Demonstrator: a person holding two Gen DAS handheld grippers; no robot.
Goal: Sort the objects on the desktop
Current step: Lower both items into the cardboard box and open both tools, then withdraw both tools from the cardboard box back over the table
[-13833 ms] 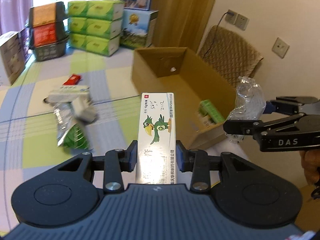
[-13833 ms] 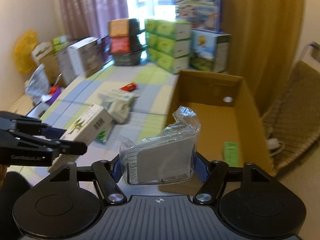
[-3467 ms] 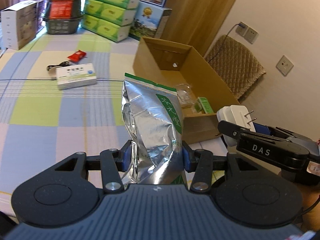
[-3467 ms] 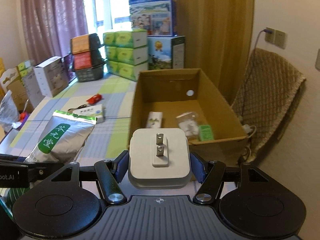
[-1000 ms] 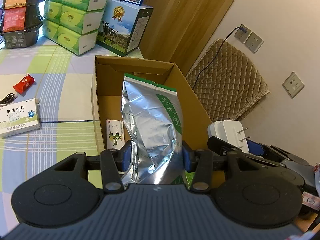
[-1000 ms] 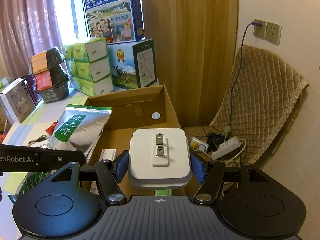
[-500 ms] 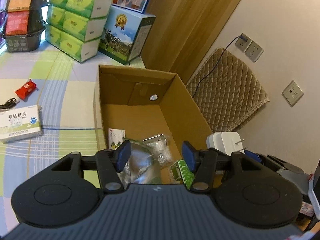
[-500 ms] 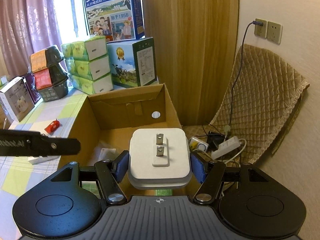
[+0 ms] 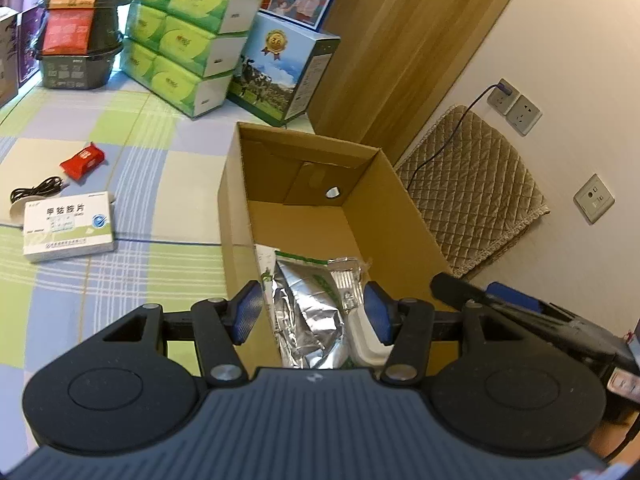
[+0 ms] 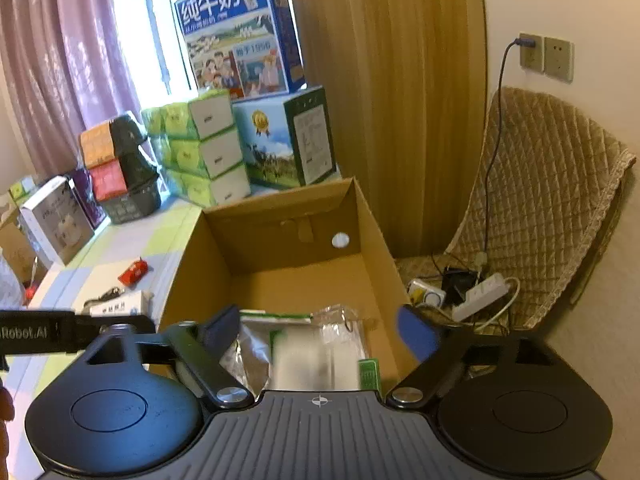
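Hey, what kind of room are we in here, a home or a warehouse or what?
Most likely a lived-in home room: purple curtains at a window, a quilted chair cover, and household stock such as tissue packs stacked on the checked tablecloth.

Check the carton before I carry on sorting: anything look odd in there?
Only that the silver pouch lies crumpled in the cardboard box, with the white charger tilted against it. Nothing spilled or torn that I can see.
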